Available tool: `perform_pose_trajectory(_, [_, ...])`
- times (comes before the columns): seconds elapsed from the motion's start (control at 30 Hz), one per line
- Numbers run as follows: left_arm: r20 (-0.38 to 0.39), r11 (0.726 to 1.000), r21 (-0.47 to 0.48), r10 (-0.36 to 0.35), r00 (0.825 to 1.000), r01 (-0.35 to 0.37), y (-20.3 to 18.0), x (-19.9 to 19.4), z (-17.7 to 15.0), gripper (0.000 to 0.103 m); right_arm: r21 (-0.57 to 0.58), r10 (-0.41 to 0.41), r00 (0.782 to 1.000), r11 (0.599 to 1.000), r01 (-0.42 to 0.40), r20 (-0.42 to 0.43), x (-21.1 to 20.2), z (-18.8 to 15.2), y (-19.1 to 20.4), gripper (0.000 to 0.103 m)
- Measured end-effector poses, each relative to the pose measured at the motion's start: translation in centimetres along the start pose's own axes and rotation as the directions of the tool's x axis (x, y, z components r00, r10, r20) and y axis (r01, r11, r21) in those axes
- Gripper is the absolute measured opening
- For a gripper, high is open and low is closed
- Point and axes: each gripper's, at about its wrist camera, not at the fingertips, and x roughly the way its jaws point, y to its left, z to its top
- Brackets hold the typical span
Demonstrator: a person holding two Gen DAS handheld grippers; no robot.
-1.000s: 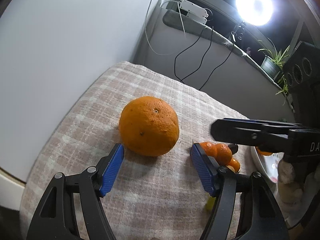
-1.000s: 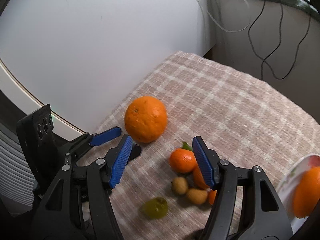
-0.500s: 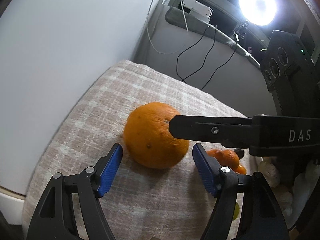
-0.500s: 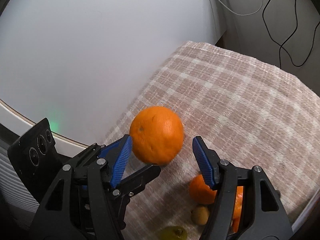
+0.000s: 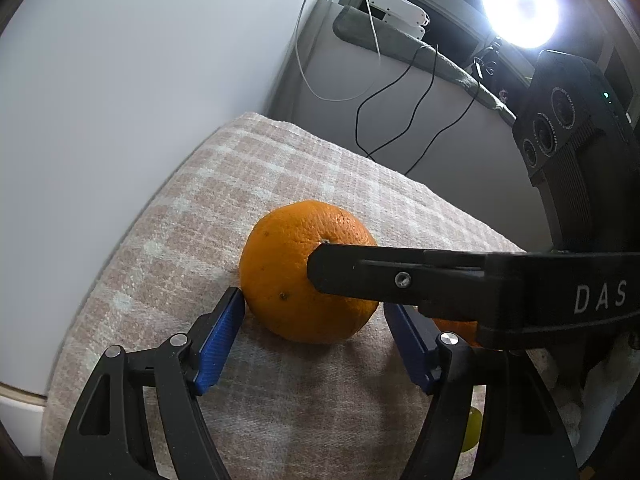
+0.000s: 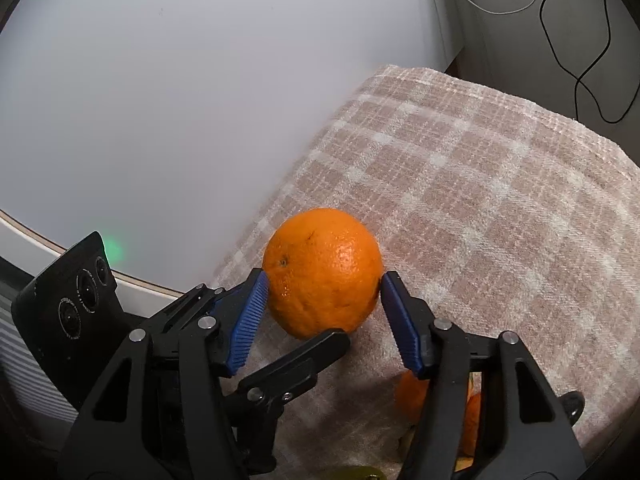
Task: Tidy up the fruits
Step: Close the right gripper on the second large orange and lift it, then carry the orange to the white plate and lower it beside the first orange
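A large orange (image 5: 308, 270) sits on the plaid cloth (image 5: 280, 176) near the white wall. My left gripper (image 5: 316, 320) is open, its blue pads at the near sides of the orange. My right gripper (image 6: 322, 292) is open too, with its pads around the same orange (image 6: 322, 272), close to touching on both sides. One black right finger (image 5: 400, 280) crosses in front of the orange in the left wrist view. Small oranges (image 6: 416, 396) lie behind my right fingers, partly hidden.
A white wall (image 6: 180, 100) borders the cloth on the left. Black cables (image 5: 400, 120) hang behind the far edge. A yellow-green fruit (image 5: 472, 428) lies low right in the left wrist view. A bright lamp (image 5: 520, 0) shines at top right.
My right gripper has moved left, away from the small fruits, and come around the large orange. My left gripper has closed in on the orange from the near side.
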Motion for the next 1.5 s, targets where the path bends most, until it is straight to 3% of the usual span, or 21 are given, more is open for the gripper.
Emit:
perform_pose_trajectory(0.57, [0.027, 0.999, 0.02, 0.032, 0.999, -0.032, -0.9, -1.3, -0.7, 0.069, 0.048, 0.036, 0.999, 0.998, -0.036, 0.012, -0.7, -1.7, 0.2, 0.06])
perform_pose_trajectory(0.83, [0.058, 0.998, 0.044, 0.05, 0.997, -0.052, -2.4, -3.2, -1.4, 0.069, 0.046, 0.061, 0.997, 0.997, -0.063, 0.036, -3.0, -3.0, 1.6, 0.059])
perform_pose_trajectory(1.17, [0.102, 0.992, 0.115, 0.04, 0.994, -0.052, -6.8, -5.9, -2.9, 0.071, 0.05, 0.075, 0.992, 0.995, -0.081, 0.101, -8.0, -6.6, 1.9, 0.059])
perform_pose_trajectory(1.5, [0.09, 0.981, 0.193, -0.027, 0.996, 0.01, -12.8, -6.1, -5.2, 0.071, 0.125, 0.047, 0.984, 0.99, -0.07, 0.175, -13.6, -11.5, -1.2, 0.059])
